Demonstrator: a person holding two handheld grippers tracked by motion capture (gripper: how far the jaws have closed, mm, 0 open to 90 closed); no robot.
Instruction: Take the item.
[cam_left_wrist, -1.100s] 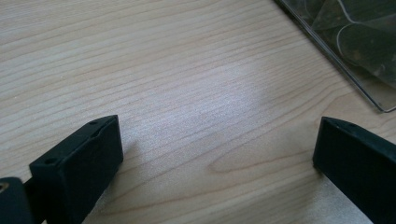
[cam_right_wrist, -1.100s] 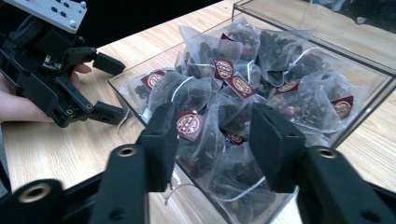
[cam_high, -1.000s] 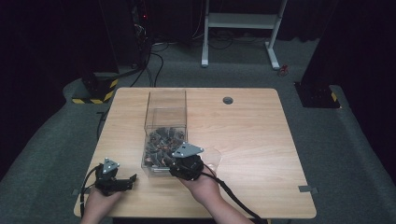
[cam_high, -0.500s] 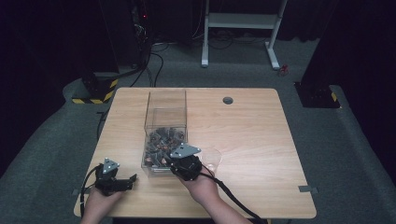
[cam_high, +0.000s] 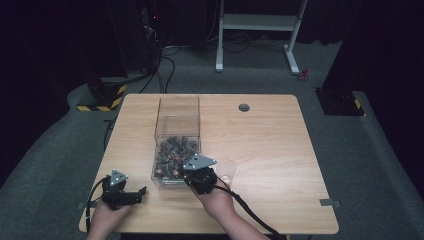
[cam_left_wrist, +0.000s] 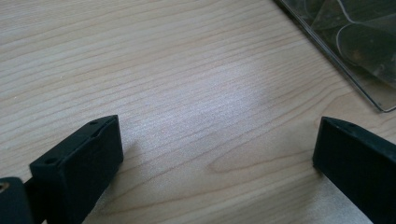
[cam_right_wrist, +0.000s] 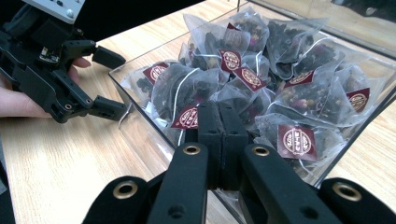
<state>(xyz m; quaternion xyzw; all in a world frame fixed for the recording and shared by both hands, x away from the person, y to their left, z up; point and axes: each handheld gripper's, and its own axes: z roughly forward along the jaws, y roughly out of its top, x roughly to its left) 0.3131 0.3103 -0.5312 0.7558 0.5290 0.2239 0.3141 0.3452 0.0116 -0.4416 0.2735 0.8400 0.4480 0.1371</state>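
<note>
One clear rectangular plastic box of many mesh tea bags, too heaped to be counted, is seen on the light wooden bench, its long axis running away from the person. Two black tools are noted: the right tool is closed at the box's near end with nothing visibly gripped, and the left tool is held open above bare bench.

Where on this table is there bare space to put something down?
The table's whole right half is bare, from the clear box out to the right edge, apart from the small cable hole. It is crowded at the near left, where the left gripper and right gripper flank the box's near end.
</note>
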